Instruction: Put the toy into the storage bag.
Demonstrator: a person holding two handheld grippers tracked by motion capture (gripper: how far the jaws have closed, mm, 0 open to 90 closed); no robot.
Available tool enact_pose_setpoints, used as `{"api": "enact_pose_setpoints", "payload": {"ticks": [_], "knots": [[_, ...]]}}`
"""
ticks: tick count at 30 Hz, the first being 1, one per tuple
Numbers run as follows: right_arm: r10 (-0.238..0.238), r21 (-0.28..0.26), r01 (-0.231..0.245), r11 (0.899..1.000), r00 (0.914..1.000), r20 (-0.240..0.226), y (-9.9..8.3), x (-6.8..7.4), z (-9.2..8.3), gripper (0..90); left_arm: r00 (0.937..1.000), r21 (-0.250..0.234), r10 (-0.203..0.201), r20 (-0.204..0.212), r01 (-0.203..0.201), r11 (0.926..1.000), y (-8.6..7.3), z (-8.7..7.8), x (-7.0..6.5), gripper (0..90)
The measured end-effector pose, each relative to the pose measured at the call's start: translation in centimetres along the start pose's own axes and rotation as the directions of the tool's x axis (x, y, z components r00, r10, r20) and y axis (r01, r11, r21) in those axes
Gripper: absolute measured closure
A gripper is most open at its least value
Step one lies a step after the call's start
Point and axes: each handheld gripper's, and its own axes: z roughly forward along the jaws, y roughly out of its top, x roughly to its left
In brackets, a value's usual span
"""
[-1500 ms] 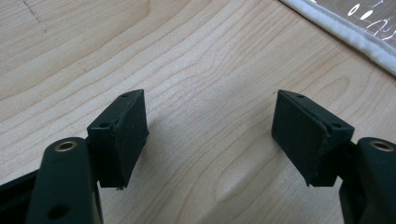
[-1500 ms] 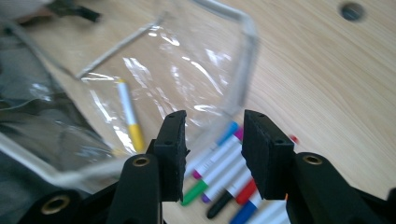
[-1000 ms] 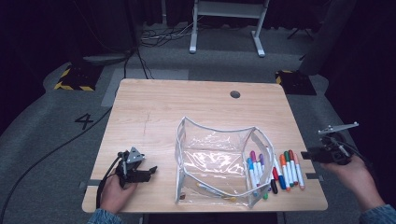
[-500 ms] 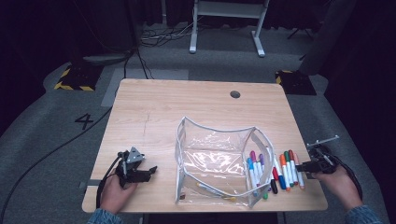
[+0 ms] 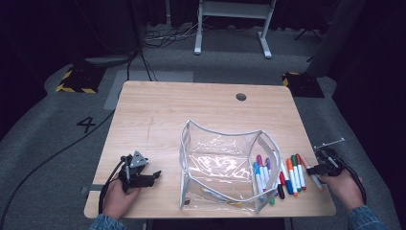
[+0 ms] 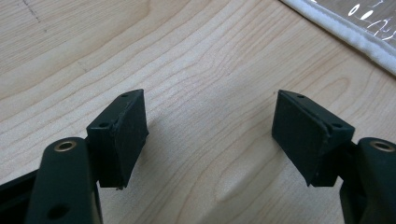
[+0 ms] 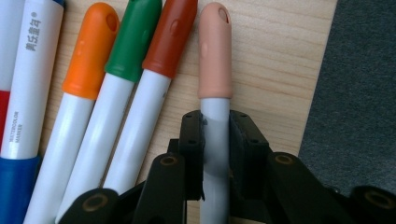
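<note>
Wooden table (image 5: 158,115), one clear pouch (image 5: 218,158), right hand-held gripper (image 7: 215,140) clamping one peach-capped marker (image 7: 215,56)

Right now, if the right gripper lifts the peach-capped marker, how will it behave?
The peach-capped marker looks stiff and light. Its round, smooth barrel, pinched by the right gripper just below the cap, might slip or pivot. If released on the table, it would probably roll.
</note>
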Motion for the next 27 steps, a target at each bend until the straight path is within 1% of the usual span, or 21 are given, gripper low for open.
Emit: {"api": "enact_pose_setpoints", "payload": {"ticks": [1, 2, 5, 6, 7, 8, 10, 12, 13, 15, 16, 17, 18, 19, 20, 22, 23, 24, 25, 27], "knots": [[-0.001, -0.004, 0.001, 1.0, 1.0, 0.001, 0.0, 0.0, -0.2, 76.3, 1.0, 0.0, 0.002, 0.0, -0.002, 1.0, 0.0, 0.0, 0.0, 26.7], [0.001, -0.023, -0.001, 1.0, 0.9999, -0.014, 0.0, 0.0, -0.9, 76.3, 1.0, 0.001, 0.003, 0.0, -0.003, 1.0, 0.0, 0.0, 0.0, 26.7], [-0.006, -0.065, 0.003, 0.998, 0.9992, -0.039, 0.1, 0.2, -3.0, 76.4, 1.0, 0.001, 0.002, 0.0, -0.002, 1.0, 0.0, 0.0, 0.0, 26.7], [-0.017, -0.083, 0.013, 0.996, 0.9988, -0.046, 0.1, 0.3, -3.8, 76.3, 1.0, 0.0, 0.002, 0.0, -0.002, 1.0, 0.0, 0.0, 0.0, 26.7], [-0.017, -0.083, 0.013, 0.996, 0.9988, -0.046, 0.1, 0.3, -3.8, 76.3, 1.0, 0.0, 0.002, 0.0, -0.002, 1.0, 0.0, 0.0, 0.0, 26.7], [-0.043, -0.121, 0.035, 0.992, 0.9972, -0.061, 0.2, 0.8, -5.6, 76.3, 1.0, 0.0, 0.002, 0.0, -0.002, 1.0, 0.0, 0.0, 0.0, 26.7], [-0.074, -0.153, 0.062, 0.986, 0.9946, -0.073, 0.2, 1.5, -7.3, 76.3, 1.0, 0.001, 0.002, 0.0, -0.002, 1.0, 0.0, 0.0, 0.0, 26.7], [-0.103, -0.187, 0.086, 0.979, 0.9913, -0.081, 0.2, 2.2, -8.9, 76.3, 1.0, 0.001, 0.002, 0.0, -0.002, 1.0, 0.0, 0.0, 0.0, 26.7], [-0.103, -0.187, 0.086, 0.979, 0.9913, -0.081, 0.2, 2.2, -8.9, 76.3, 1.0, 0.001, 0.002, 0.0, -0.002, 1.0, 0.0, 0.0, 0.0, 26.7], [-0.128, -0.216, 0.104, 0.971, 0.9868, -0.099, 0.3, 3.0, -10.3, 76.3, 1.0, 0.001, 0.002, 0.0, -0.002, 1.0, 0.0, 0.0, 0.0, 26.7], [-0.157, -0.237, 0.128, 0.963, 0.9815, -0.109, 0.4, 3.8, -11.7, 76.3, 1.0, 0.001, 0.002, 0.0, -0.002, 1.0, 0.0, 0.0, 0.0, 26.7], [-0.172, -0.244, 0.14, 0.96, 0.9787, -0.112, 0.5, 4.3, -12.3, 76.3, 1.0, 0.001, 0.003, 0.0, -0.003, 1.0, 0.0, 0.0, 0.0, 26.7], [-0.172, -0.244, 0.14, 0.96, 0.9787, -0.112, 0.5, 4.3, -12.3, 76.3, 1.0, 0.001, 0.003, 0.0, -0.003, 1.0, 0.0, 0.0, 0.0, 26.7], [-0.202, -0.259, 0.166, 0.952, 0.9721, -0.12, 0.6, 5.2, -13.4, 76.3, 1.0, 0.0, 0.002, 0.0, -0.002, 1.0, 0.0, 0.0, 0.0, 26.7], [-0.214, -0.263, 0.176, 0.949, 0.9691, -0.123, 0.7, 5.7, -13.9, 76.3, 1.0, 0.0, 0.002, 0.0, -0.002, 1.0, 0.0, 0.0, 0.0, 26.7], [-0.249, -0.281, 0.206, 0.937, 0.96, -0.127, 0.9, 6.8, -15.0, 76.3, 1.0, 0.0, -0.001, 0.001, 0.001, 1.0, 0.0, 0.0, 0.0, 26.7], [-0.249, -0.281, 0.206, 0.937, 0.96, -0.127, 0.9, 6.8, -15.0, 76.3, 1.0, 0.0, -0.001, 0.001, 0.001, 1.0, 0.0, 0.0, 0.0, 26.7], [-0.266, -0.289, 0.219, 0.932, 0.955, -0.132, 1.0, 7.4, -15.6, 76.3, 1.0, 0.001, 0.002, 0.0, -0.002, 1.0, 0.0, 0.0, 0.0, 26.7], [-0.297, -0.306, 0.245, 0.92, 0.945, -0.138, 1.2, 8.6, -16.7, 76.3, 1.0, 0.001, 0.004, -0.001, -0.004, 1.0, 0.0, 0.0, 0.0, 26.7], [-0.338, -0.321, 0.279, 0.905, 0.9298, -0.146, 1.4, 9.9, -17.8, 76.3, 1.0, 0.001, 0.002, 0.0, -0.002, 1.0, 0.0, 0.0, 0.0, 26.7]]}}
